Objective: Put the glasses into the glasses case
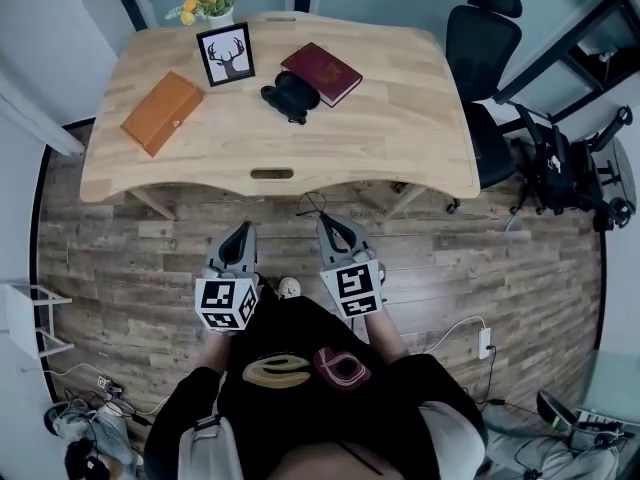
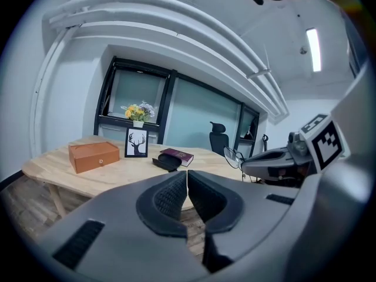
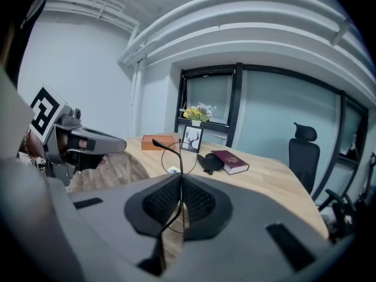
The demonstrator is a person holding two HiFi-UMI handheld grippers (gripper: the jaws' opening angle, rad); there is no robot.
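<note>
On the table, the near half, mid-frame in the head view, is bare and open from below. Farther up stand an orange box, picture frame, glasses case and book (the last two close together). An office chair blocks the right end.

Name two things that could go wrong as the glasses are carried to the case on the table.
1. The right gripper pinches the glasses by thin wire only; they could twist, slip or bend on the way.
2. The glasses case lies beside the red book; pushing the glasses in one-handed might shove it unless the left gripper steadies it.
</note>
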